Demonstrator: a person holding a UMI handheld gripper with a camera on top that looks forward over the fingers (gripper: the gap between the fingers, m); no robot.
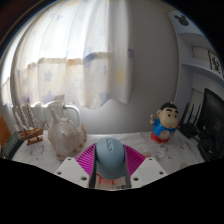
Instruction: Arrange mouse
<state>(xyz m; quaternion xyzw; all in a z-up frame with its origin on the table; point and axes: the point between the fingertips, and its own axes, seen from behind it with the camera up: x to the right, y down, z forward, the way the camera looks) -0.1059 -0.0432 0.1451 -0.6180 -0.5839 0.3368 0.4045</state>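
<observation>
A pale blue-grey computer mouse [110, 155] sits between my gripper's two fingers, its rounded back toward the camera. The pink pads [90, 155] press against both of its sides. My gripper [110, 160] is shut on the mouse and holds it above the near part of a light tabletop [140, 143]. The underside of the mouse is hidden.
A clear glass jug [66, 130] stands ahead to the left, with a rack of glassware [25, 125] beyond it. A cartoon boy figurine [165, 122] stands ahead to the right, next to a dark monitor [213, 115]. A white curtain [90, 60] hangs behind.
</observation>
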